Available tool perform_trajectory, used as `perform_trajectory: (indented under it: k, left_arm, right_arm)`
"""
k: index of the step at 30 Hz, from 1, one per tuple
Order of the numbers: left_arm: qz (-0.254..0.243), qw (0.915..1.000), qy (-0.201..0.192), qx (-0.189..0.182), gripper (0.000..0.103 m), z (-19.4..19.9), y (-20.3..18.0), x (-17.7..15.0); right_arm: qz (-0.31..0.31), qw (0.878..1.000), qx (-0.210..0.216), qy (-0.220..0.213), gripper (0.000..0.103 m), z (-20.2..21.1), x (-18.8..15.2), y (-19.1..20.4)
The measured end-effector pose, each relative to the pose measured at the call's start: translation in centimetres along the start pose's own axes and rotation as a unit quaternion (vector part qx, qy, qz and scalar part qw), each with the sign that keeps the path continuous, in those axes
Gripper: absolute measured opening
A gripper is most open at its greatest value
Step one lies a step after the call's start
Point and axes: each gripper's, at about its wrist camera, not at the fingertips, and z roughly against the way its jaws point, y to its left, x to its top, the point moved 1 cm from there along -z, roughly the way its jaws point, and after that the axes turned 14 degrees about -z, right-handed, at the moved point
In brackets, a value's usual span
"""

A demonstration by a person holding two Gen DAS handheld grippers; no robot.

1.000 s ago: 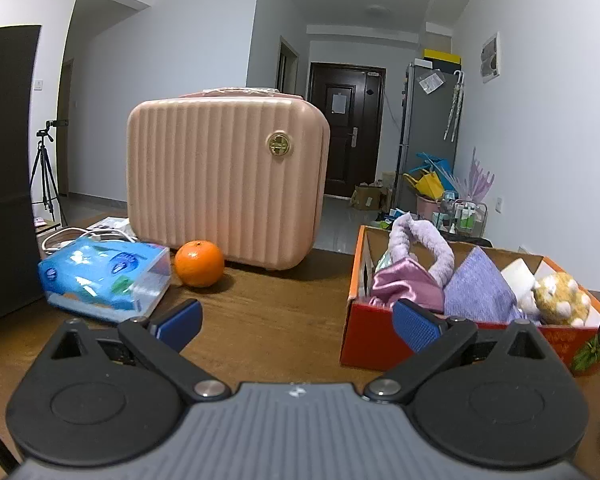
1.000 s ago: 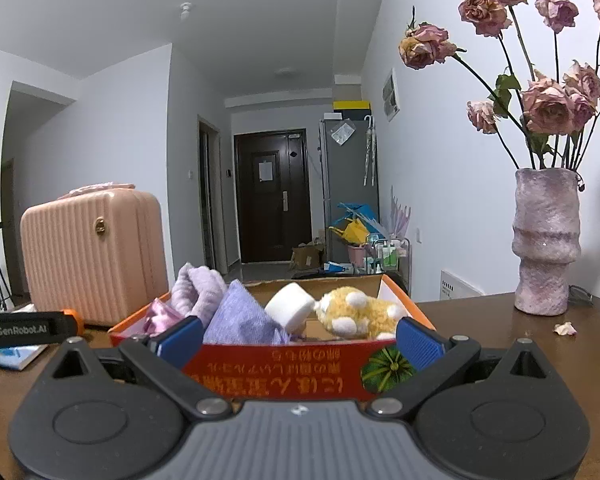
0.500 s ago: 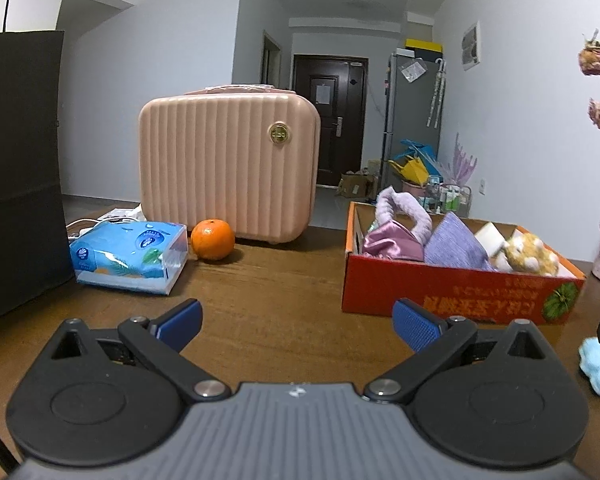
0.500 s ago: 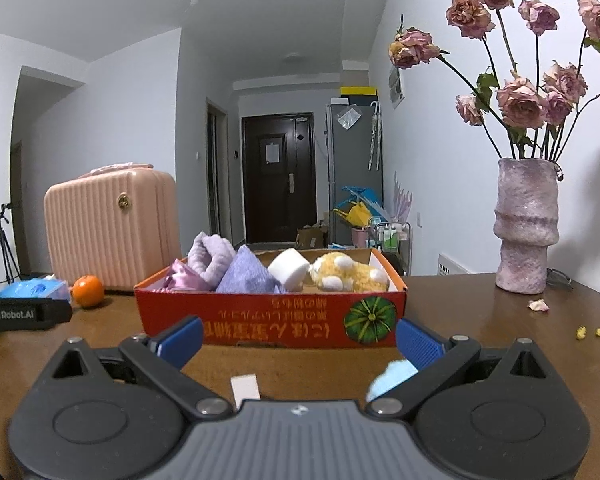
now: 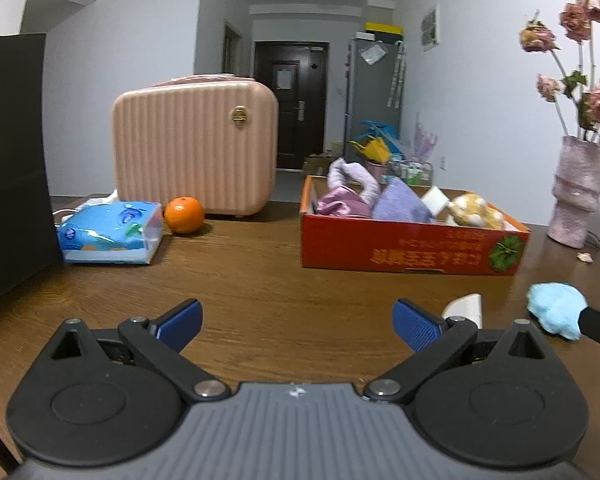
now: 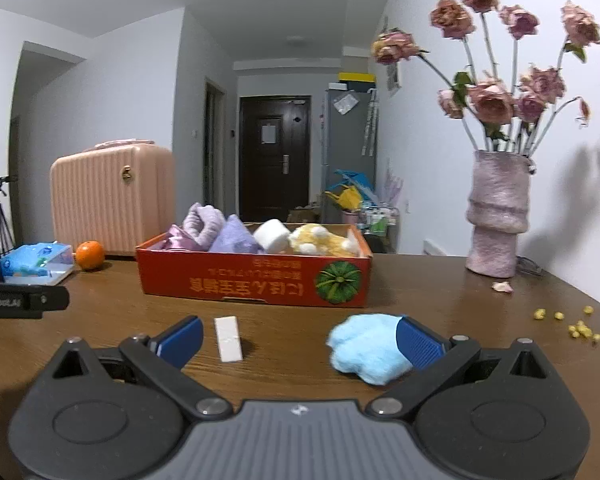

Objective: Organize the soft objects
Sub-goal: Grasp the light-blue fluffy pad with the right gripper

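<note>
Right wrist view: light-blue fluffy puff (image 6: 370,350) lay on the brown table (image 6: 440,300), lumpy, cottony, rounded edges, pressed against the inner face of the right gripper's (image 6: 300,340) right finger; fingers spread wide, nothing clamped. Small white block (image 6: 229,338) lay between the fingers, nearer the left one. Red cardboard box (image 6: 256,282) stood beyond, holding purple cloths (image 6: 220,234), a white roll (image 6: 272,236) and a yellow plush (image 6: 324,240). Pink vase (image 6: 496,216) with dried roses off to the right. Left wrist view: left gripper (image 5: 296,322) hovered over bare table, fingers wide apart, empty.
</note>
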Motion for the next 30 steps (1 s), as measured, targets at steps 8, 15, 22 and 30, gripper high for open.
perform_trajectory:
  k: [8, 15, 22, 30]
  left_arm:
    - [-0.008, 0.9999, 0.007, -0.012, 0.103, -0.1, -0.6, -0.1]
    - [-0.008, 0.9996, 0.025, -0.013, 0.103, -0.9, -0.6, -0.3]
    - [-0.020, 0.9991, 0.035, -0.011, 0.103, -1.4, -1.3, -0.6]
    - [-0.027, 0.9986, 0.043, -0.015, 0.103, -2.0, -1.9, -0.7]
  right_arm:
    - [-0.013, 1.000, -0.014, 0.024, 0.103, -0.8, 0.0, -0.9]
    - [-0.017, 0.998, -0.024, 0.057, 0.103, -4.0, 0.4, -3.3]
    - [-0.017, 0.995, -0.034, 0.092, 0.102, -8.2, 0.9, -4.7]
    - [-0.003, 0.993, -0.050, 0.111, 0.096, -11.7, 1.4, -4.7]
